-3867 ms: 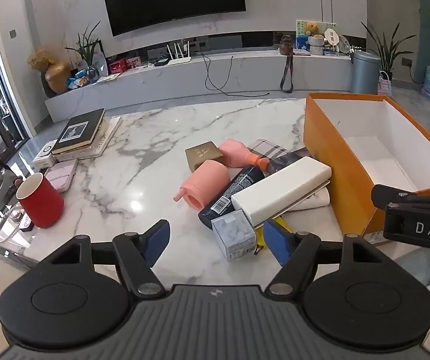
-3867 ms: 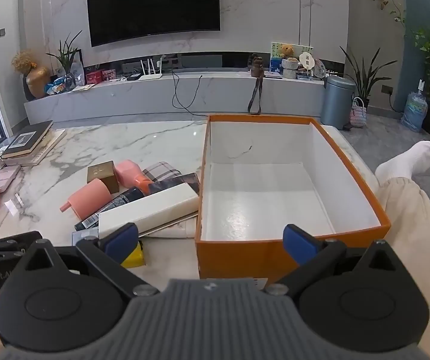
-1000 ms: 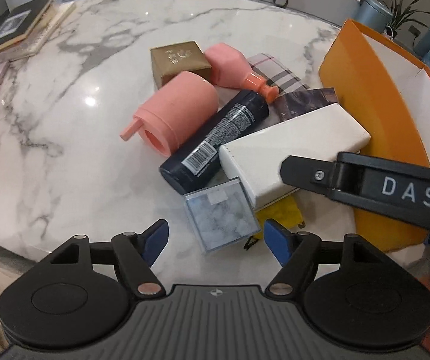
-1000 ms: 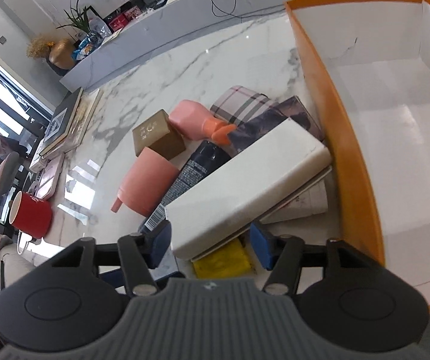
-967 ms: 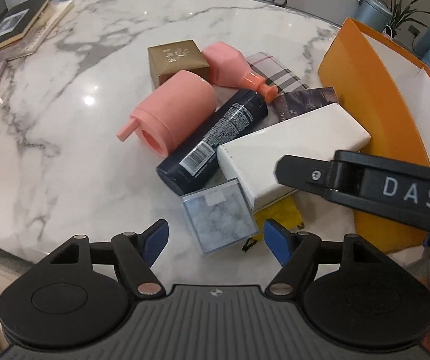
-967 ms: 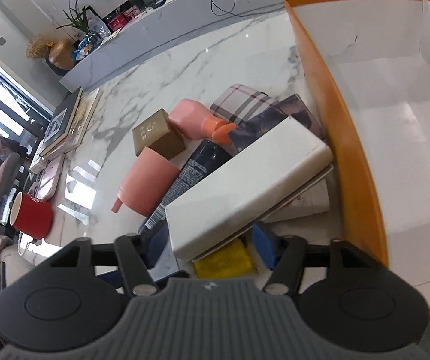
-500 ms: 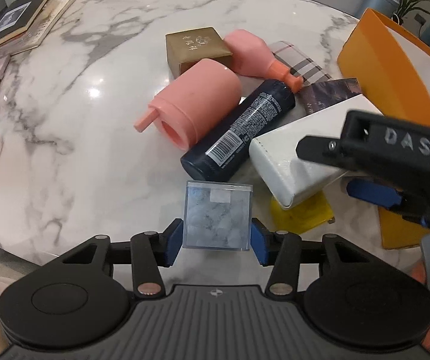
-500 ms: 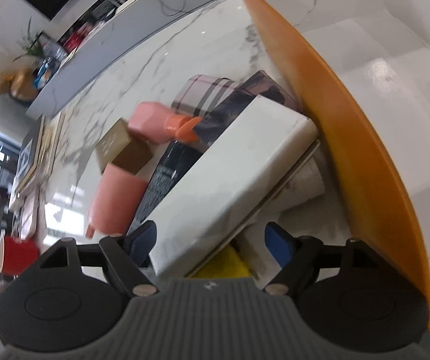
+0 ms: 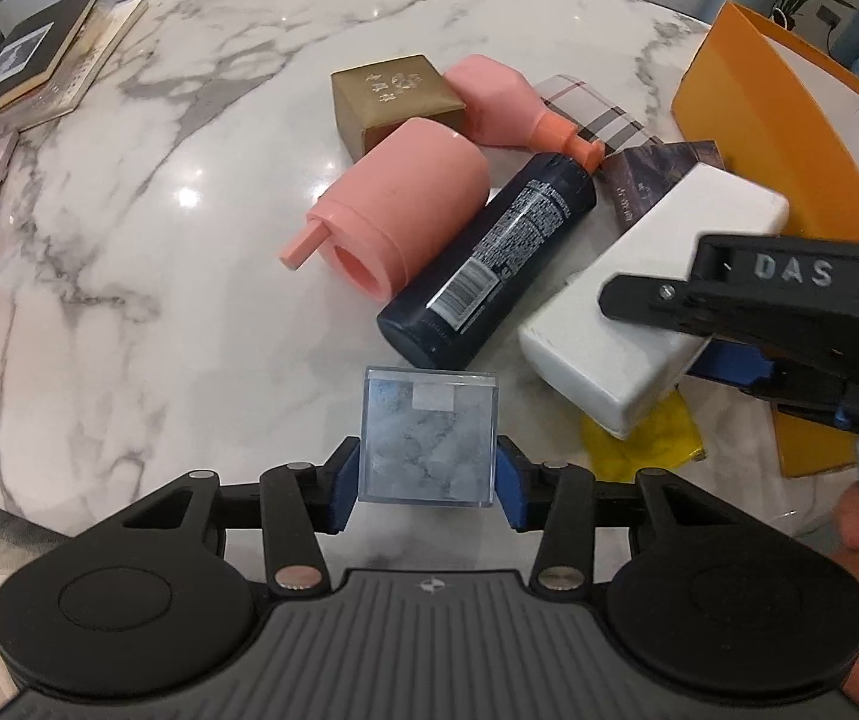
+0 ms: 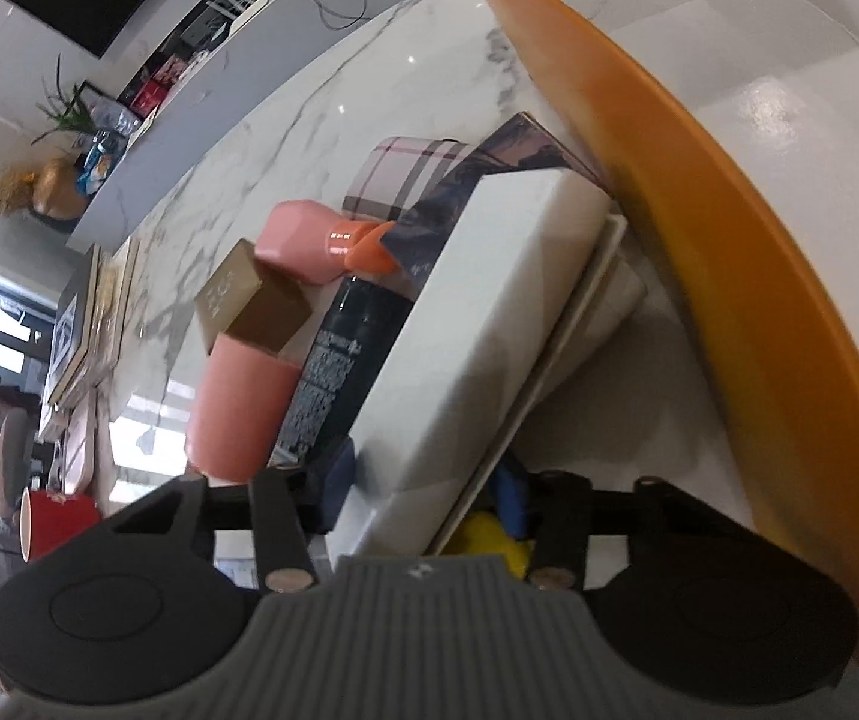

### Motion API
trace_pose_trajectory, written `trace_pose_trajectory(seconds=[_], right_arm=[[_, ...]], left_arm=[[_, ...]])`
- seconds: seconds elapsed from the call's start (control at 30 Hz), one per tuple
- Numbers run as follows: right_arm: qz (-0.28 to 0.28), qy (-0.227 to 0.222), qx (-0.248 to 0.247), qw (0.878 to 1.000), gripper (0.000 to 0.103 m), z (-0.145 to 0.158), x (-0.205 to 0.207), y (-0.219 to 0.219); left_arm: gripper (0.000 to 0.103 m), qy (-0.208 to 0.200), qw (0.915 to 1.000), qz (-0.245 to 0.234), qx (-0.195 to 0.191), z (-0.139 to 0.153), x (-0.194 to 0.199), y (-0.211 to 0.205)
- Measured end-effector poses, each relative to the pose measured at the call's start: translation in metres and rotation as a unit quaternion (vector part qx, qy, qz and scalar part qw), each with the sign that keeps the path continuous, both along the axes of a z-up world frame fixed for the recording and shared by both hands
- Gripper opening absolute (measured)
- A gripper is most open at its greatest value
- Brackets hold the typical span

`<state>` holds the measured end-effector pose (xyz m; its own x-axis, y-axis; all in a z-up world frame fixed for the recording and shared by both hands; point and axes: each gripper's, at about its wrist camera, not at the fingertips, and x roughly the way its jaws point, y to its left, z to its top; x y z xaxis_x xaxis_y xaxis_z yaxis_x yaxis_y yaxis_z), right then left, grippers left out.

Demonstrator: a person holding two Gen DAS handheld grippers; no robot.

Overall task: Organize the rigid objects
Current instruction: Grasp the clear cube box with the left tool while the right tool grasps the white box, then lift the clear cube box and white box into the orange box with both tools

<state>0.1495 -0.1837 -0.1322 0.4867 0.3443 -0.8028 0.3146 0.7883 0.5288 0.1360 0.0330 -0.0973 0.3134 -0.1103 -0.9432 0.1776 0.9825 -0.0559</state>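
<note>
Bottle [image 9: 489, 258] between cup [image 9: 405, 210], box [image 9: 651, 300]

Two pink containers — a cup [image 9: 405, 210] and a bottle [image 9: 501, 102]. One dark bottle [image 9: 489, 264]. Three closed boxes — gold [image 9: 396, 93], white [image 9: 645, 294], clear [image 9: 428, 436] — plus one open orange box [image 9: 789, 138]. One yellow item [image 9: 639, 438], one plaid pouch [image 9: 594, 111], one red mug [image 10: 57, 522]. Two grippers [image 9: 428, 477] [image 10: 423, 498].

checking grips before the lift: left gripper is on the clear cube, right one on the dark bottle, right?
Not quite. The left gripper is closing on the clear cube, but the right gripper is closing on the white box, not the dark bottle beside it, as the right wrist view shows.
</note>
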Motion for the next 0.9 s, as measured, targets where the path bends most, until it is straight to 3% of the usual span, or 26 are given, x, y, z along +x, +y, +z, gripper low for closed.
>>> trace_pose_trajectory(seconds=[0.1,0.5,0.9], right_arm=[[0.025,-0.017,-0.026,0.999,0.034,0.008,-0.007,0.004],[0.171,-0.007,-0.091,0.981,0.031,0.016,-0.026,0.035],[0.177,-0.028,-0.099,0.979,0.042,0.007,0.005,0.045]], left_arm=[[0.052,0.001,1.0,-0.003,0.004,0.0,-0.004,0.002],[0.054,0.012,0.9987,-0.036,0.036,0.002,-0.014,0.002],[0.055,0.013,0.9981,-0.045,0.041,-0.005,-0.008,-0.001]])
